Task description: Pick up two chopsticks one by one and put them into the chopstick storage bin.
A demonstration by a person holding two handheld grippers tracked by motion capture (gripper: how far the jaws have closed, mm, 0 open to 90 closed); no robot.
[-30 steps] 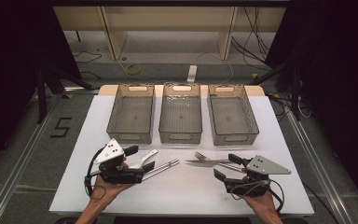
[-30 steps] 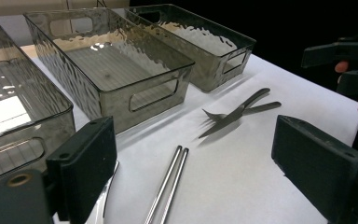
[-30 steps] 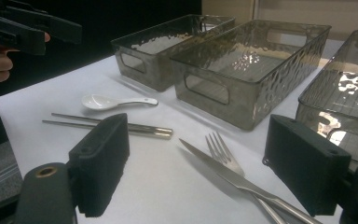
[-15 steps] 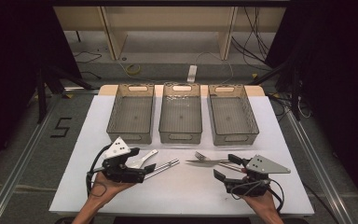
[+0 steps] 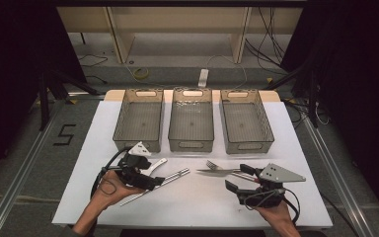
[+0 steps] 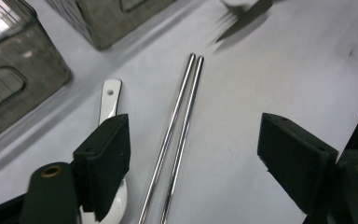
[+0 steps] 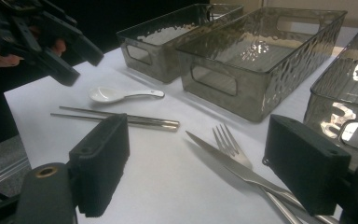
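**Two handheld grippers poised over cutlery on a white worktop**

A white rectangular worktop (image 5: 192, 202) stood in a dim room, with a grey floor, trailing cables and pale wooden shelving behind it. Along the far side of the worktop sat three smoky translucent plastic bins (image 5: 191, 120) in a row, all seemingly without contents.

The left hand (image 5: 106, 186) came in from the bottom edge and held the left gripper (image 5: 150, 174) low and angled towards the centre. Its jaws were spread wide, having just closed a little, and straddled the pair of slim steel chopsticks (image 6: 179, 126) without touching them. The chopsticks lay side by side on the worktop, in front of the left bin. Just beside them, under the gripper, lay one white ceramic spoon (image 6: 108, 100).

The right hand (image 5: 276, 217) held the right gripper (image 5: 238, 178) near the front right, jaws spread and holding nothing. Before it lay one steel fork (image 7: 228, 140) and one steel table knife (image 7: 223, 161), touching one another.

Counted: three bins, two chopsticks, one spoon, one fork, one knife.
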